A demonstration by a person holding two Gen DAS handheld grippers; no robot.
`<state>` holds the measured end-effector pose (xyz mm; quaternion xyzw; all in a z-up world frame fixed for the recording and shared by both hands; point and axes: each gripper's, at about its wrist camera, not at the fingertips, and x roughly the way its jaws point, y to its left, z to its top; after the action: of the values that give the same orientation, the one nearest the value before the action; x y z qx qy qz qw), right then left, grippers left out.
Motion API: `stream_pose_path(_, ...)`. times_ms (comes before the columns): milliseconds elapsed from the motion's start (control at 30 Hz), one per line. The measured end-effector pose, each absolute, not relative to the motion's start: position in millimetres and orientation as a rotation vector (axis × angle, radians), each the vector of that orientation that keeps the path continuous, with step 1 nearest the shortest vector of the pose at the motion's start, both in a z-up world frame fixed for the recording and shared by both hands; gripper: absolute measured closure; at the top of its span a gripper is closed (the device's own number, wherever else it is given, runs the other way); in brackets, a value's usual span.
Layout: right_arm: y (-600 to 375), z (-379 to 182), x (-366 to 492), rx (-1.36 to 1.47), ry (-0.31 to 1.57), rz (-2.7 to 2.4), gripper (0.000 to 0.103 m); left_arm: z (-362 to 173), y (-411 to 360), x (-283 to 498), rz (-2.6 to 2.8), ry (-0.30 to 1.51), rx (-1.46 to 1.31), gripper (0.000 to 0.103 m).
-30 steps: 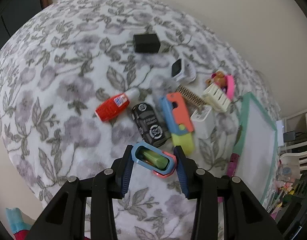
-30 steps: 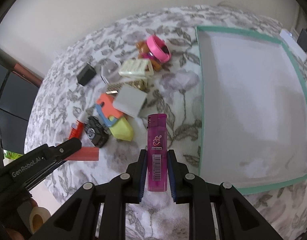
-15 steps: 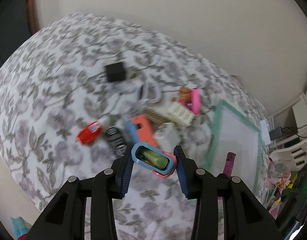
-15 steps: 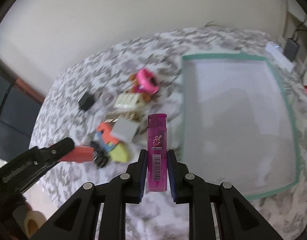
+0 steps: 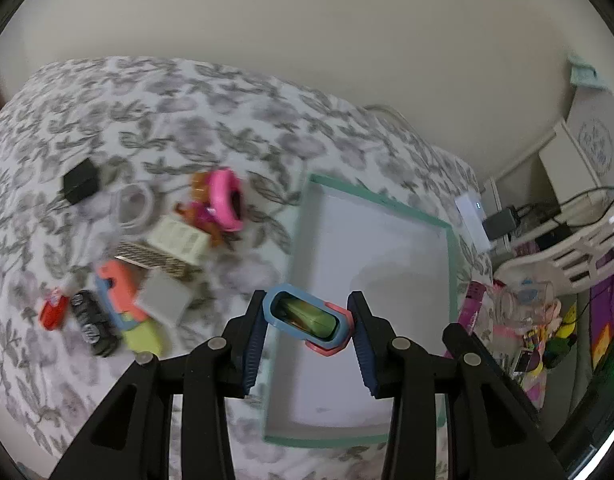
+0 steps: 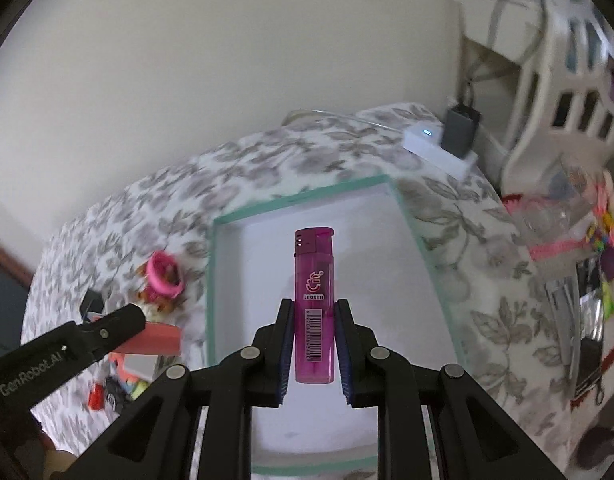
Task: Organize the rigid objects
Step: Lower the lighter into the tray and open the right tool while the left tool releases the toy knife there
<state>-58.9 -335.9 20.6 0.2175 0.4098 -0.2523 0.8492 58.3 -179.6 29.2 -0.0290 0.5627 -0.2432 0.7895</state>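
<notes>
My left gripper is shut on a small blue and coral case with a green insert, held above the near left part of the white tray with a teal rim. My right gripper is shut on a purple lighter, held above the middle of the same tray. The left gripper's arm shows at the left of the right wrist view.
A pile of small objects lies left of the tray on the floral cloth: a pink ring toy, black block, cream comb, white cube, toy knife, black car, red tube. A white power strip lies beyond the tray.
Both grippers have lifted and swung right, from over the pile to above the tray, each still holding its object.
</notes>
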Motion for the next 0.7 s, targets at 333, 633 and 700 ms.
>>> stream_pose_path(333, -366.8, -19.1, -57.0, 0.399, 0.959, -0.666, 0.082, -11.0, -224.1, 62.3, -0.538, 1.328, 0.007, 0.061)
stream_pose_path(633, -372.8, -41.9, -48.7, 0.334, 1.014, -0.705, 0.082, -52.3, -247.7, 73.2, -0.513, 1.401, 0.045, 0.061)
stream_pose_path(700, -375.4, -47.7, -47.1, 0.335, 1.023, -0.707, 0.082, -53.0, -251.7, 74.4, -0.51, 1.382, 0.05, 0.064)
